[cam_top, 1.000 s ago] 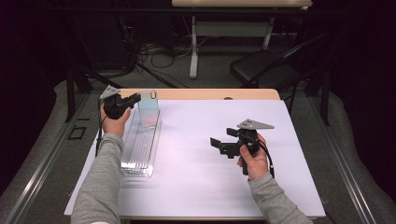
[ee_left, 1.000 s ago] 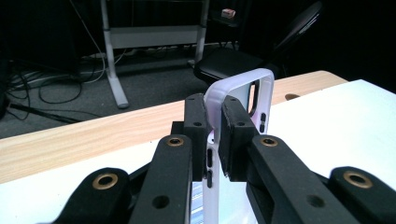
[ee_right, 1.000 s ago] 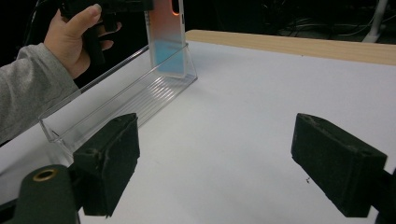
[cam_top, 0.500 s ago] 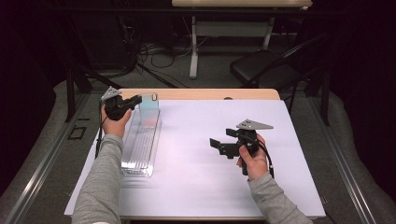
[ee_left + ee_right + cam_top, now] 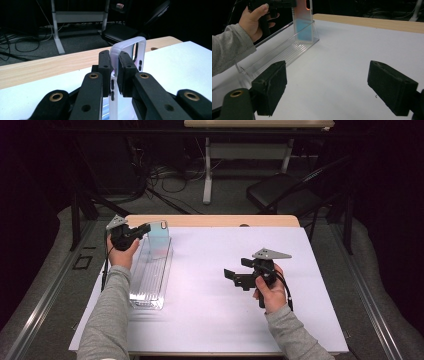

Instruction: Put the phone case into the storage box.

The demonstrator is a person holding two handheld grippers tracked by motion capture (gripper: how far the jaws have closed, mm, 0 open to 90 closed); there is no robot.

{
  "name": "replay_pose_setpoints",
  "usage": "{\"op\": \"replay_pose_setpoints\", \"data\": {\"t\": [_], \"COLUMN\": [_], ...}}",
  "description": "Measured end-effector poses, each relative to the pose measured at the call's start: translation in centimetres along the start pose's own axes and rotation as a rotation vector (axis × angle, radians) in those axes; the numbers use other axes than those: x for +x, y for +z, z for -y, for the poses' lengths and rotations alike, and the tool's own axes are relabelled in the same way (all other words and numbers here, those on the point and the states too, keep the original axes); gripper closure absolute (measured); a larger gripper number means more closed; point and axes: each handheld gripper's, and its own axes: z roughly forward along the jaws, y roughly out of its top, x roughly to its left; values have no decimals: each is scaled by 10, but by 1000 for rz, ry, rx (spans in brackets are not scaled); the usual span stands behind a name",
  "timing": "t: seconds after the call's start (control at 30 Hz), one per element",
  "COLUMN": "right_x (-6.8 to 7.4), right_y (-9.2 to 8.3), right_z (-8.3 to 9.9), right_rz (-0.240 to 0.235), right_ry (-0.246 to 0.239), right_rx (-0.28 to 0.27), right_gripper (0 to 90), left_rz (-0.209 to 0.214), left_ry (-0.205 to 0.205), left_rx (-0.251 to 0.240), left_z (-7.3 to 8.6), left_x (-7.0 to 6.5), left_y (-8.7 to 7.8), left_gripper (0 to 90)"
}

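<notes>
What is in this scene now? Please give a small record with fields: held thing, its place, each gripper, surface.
held thing: translucent phone case, upright
place: far end of the clear plastic tray, at the table's left
left gripper: jaws shut on the case's edge
right gripper: jaws open, nothing between them, over the white table cover
surface: wooden table under the cover

In the left gripper view the left gripper covers the lower part of the phone case, cut off at six o'clock; in the right gripper view the case's top is cropped at twelve
</notes>
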Motion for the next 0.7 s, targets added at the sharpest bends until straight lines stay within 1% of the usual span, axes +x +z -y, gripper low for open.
{"op": "replay_pose_setpoints", "data": {"t": [0.23,0.4,0.7], "right_x": [0,0,-1], "right_y": [1,1,2], "right_z": [0,1,2], "right_rz": [0,0,-1], "right_ry": [-3,0,-3], "right_rx": [-2,0,6], "right_gripper": [157,158,160], "left_rz": [-11,-39,-72], "left_ry": [15,28,20], "left_rx": [1,10,23], "left_z": [-1,-1,0], "left_x": [-1,-1,2], "left_y": [1,2,3], "left_gripper": [819,806,788]}}
